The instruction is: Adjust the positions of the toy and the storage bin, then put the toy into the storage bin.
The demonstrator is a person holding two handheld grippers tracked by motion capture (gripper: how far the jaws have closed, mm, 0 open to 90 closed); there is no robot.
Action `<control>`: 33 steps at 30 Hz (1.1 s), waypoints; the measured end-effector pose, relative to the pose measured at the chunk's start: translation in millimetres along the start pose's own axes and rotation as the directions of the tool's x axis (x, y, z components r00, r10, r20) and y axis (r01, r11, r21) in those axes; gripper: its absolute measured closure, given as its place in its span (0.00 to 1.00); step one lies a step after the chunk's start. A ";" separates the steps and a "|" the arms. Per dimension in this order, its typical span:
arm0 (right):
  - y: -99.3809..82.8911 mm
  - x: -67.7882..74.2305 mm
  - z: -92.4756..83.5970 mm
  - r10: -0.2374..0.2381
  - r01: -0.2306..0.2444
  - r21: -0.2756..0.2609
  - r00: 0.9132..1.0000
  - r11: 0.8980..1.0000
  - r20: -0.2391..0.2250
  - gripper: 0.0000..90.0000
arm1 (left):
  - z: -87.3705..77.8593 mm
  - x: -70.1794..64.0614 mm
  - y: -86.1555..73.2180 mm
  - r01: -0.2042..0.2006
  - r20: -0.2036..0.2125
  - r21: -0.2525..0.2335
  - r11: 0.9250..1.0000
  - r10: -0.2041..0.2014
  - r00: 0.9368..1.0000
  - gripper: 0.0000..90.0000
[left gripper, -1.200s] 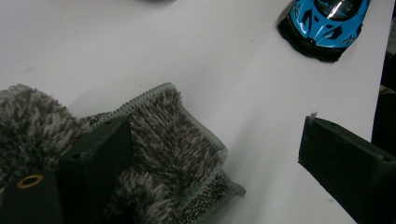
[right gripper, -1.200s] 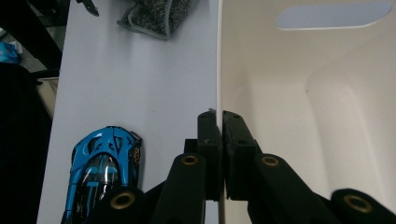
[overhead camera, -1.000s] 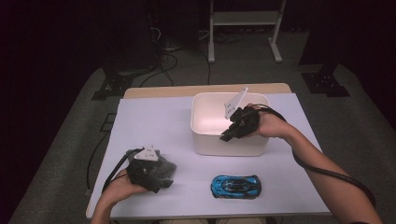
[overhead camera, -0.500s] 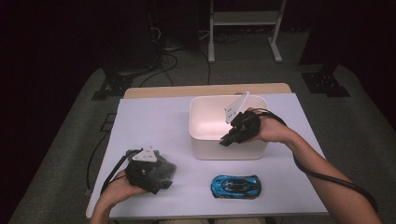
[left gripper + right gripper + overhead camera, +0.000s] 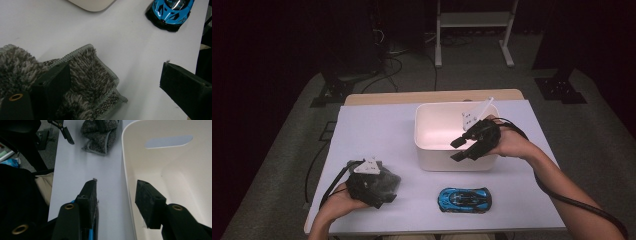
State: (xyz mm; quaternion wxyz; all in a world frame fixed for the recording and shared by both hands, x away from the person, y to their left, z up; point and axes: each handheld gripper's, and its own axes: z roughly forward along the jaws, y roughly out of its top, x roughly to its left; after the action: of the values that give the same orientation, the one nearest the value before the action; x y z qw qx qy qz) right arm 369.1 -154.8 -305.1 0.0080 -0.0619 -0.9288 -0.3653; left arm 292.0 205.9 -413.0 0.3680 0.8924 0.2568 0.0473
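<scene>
1. Right gripper hangs at the white bin rim, jaws just opening, nothing between them
2. Left gripper, jaws wide, rests on grey cloth
3. Cloth and blue car remain on the table, unbinned

Toy car cut off by the top edge in the left gripper view, grey cloth running off the bottom left, bin cropped at right in the right gripper view
</scene>
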 end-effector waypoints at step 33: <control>-15.5 52.9 -14.3 -0.046 0.045 -0.036 0.998 0.998 -0.037 0.35 | 1.1 -0.5 -1.5 0.018 -0.022 -0.001 1.000 -0.018 1.000 0.08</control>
State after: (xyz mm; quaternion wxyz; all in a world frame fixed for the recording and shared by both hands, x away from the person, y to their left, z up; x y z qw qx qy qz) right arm 314.3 -170.0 -302.0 0.0163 -0.0339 -0.9231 -0.3827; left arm 291.2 205.8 -414.7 0.3660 0.8893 0.2690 0.0539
